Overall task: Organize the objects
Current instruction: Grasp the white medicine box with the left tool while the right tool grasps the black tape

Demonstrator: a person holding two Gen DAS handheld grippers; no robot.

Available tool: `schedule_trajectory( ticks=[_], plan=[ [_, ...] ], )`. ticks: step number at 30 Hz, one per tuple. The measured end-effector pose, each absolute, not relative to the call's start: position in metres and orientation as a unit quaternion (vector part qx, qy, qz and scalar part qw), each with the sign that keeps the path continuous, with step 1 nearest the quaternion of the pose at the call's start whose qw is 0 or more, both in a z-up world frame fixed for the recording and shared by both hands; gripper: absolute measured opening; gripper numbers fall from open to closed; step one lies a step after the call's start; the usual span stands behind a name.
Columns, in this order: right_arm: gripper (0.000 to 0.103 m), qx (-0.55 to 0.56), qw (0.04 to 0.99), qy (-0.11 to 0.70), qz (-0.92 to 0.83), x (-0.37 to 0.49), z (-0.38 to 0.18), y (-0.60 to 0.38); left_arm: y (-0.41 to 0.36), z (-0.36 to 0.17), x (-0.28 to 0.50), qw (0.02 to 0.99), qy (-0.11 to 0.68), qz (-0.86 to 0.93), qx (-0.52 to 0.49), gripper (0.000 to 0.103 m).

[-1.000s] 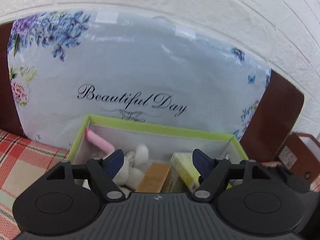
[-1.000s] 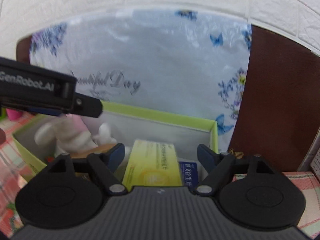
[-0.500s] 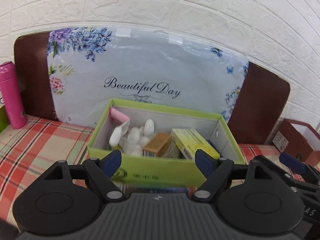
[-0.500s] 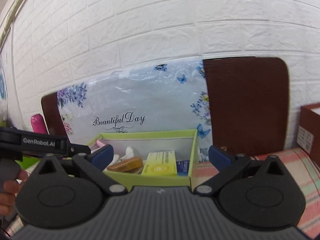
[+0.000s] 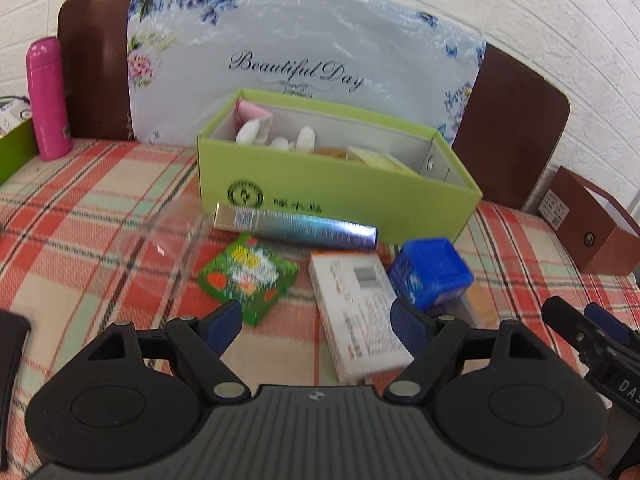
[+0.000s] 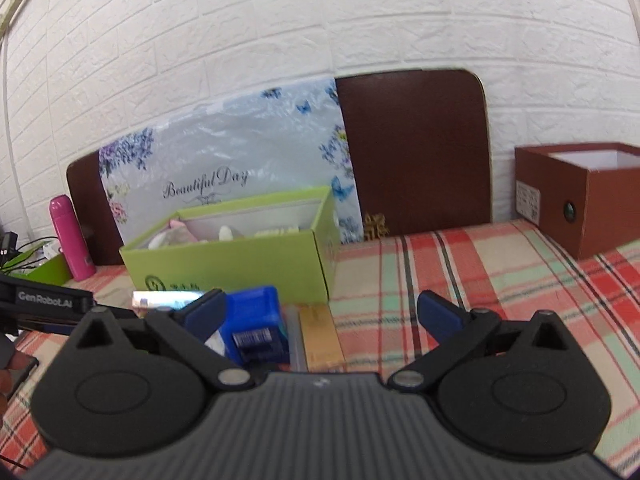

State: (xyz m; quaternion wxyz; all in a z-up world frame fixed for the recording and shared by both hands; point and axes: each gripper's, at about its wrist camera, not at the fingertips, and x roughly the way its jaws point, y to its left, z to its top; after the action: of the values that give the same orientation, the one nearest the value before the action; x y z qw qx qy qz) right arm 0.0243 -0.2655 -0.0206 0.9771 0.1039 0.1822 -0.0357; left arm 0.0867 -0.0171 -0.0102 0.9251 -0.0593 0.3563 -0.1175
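A green box (image 5: 340, 196) (image 6: 240, 264) stands on the plaid cloth and holds a white plush toy (image 5: 276, 136), a yellow carton (image 5: 378, 158) and other items. In front of it lie a shiny long box (image 5: 296, 226), a green packet (image 5: 248, 278), a white carton (image 5: 360, 312), a blue container (image 5: 430, 272) (image 6: 256, 328) and an orange-topped case (image 6: 320, 336). My left gripper (image 5: 316, 322) hovers open above the white carton and green packet, holding nothing. My right gripper (image 6: 322, 316) stands wide open over the blue container and the case, empty.
A pink bottle (image 5: 48, 98) (image 6: 72, 236) and a green bin (image 5: 14, 148) stand at the left. A brown box (image 5: 592, 228) (image 6: 580, 196) sits at the right. A clear glass object (image 5: 160, 252) lies left of the packet. A floral board (image 5: 304, 56) leans on the brick wall.
Both grippers have pulled back from inside the green box, so the loose items in front of it now show. The yellow carton has left the right gripper's jaws, which opened wider.
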Motion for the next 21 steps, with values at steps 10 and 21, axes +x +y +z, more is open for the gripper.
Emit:
schedule_trajectory(
  ticks=[10,21],
  plan=[
    [0.103,0.120,0.966,0.223,-0.047,0.003,-0.049,-0.273,-0.048,-0.028,0.081,0.918,0.358,-0.158,-0.061,0.084],
    [0.103,0.063,0.973,0.218,-0.052,0.004,-0.053,-0.265,-0.059,-0.055,0.114,0.910,0.377,-0.170,-0.028,0.076]
  ],
)
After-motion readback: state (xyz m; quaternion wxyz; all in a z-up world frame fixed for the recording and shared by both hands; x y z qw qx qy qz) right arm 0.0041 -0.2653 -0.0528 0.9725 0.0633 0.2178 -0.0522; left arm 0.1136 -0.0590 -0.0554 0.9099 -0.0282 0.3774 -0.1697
